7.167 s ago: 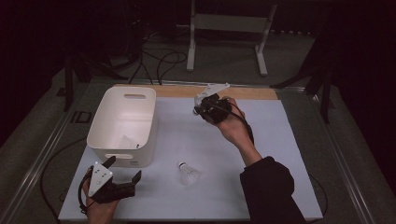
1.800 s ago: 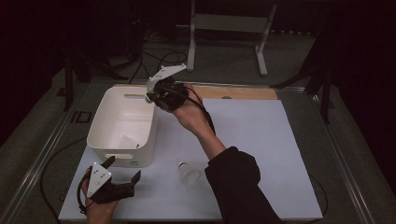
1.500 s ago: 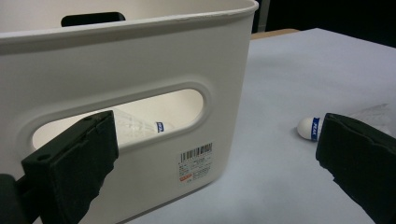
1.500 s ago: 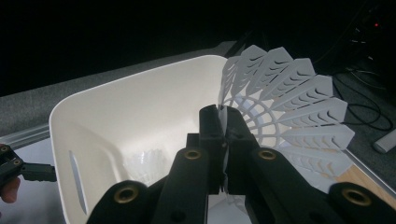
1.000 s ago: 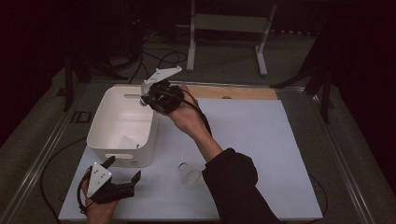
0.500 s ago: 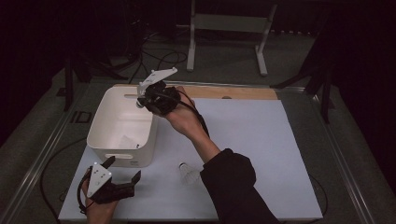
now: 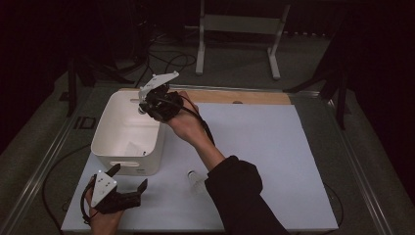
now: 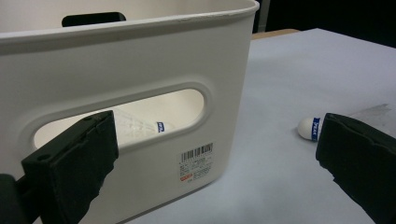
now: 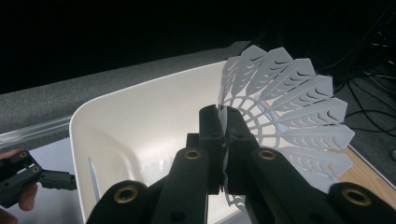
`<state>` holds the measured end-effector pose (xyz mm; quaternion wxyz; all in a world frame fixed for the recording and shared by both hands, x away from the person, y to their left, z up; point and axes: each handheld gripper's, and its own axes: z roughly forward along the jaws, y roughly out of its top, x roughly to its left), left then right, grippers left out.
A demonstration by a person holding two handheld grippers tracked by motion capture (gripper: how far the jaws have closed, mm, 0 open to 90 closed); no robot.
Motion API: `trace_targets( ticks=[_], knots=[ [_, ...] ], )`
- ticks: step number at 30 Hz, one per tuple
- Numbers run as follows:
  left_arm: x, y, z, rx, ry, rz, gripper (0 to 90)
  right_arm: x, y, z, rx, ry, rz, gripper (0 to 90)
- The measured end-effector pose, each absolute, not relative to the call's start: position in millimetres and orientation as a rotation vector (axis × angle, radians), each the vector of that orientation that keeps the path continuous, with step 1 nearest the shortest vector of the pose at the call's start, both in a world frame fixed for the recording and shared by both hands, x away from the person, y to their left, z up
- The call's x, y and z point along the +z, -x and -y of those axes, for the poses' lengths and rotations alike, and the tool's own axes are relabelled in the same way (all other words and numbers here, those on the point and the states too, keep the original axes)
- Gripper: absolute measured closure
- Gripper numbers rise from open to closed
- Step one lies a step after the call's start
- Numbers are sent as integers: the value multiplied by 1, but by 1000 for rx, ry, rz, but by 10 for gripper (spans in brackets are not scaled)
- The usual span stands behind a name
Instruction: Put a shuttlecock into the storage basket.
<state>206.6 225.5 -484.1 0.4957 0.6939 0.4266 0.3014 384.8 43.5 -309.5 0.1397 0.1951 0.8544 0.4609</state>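
Right hand-held gripper (image 9: pixel 223 135) pinching shuttlecock (image 9: pixel 285 112) by its skirt, above the white bin (image 7: pixel 115 132). Best lower inside the rim before releasing. Left hand-held gripper (image 7: pixel 128 181) spread, idle on tabletop (image 7: pixel 264 147).

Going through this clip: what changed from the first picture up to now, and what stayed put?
The right gripper, shut on a white plastic shuttlecock, travelled from the table's far middle leftward to above the white plastic bin. Unchanged: the left gripper rests open at the near left corner, another white shuttlecock lies on the pale blue mat, and one sits inside the bin.
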Motion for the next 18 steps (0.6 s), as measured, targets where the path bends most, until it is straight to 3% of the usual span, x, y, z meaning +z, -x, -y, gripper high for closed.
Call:
trace_targets(
  ticks=[3, 4, 6, 10, 14, 18],
  knots=[
    [-484, -207, -226, 731, -1681, -1033, 0, -311, -385, -47, 1341, -564, -2470, 874],
    [-484, -207, -226, 732, -1682, -1032, 0, -311, -385, -48, 1350, -561, -2473, 817],
    [-484, -206, -226, 733, -1685, -1034, 0, -311, -386, -48, 1395, -559, -2474, 537],
    [-484, -206, -226, 734, -1684, -1035, 0, -309, -389, -44, 1396, -627, -2473, 250],
    [-484, -207, -226, 732, -1684, -1033, 0, -308, -391, -36, 1374, -663, -2448, 150],
    [-484, -206, -226, 733, -1686, -1034, 0, -309, -391, -29, 1368, -668, -2442, 122]
  ],
)
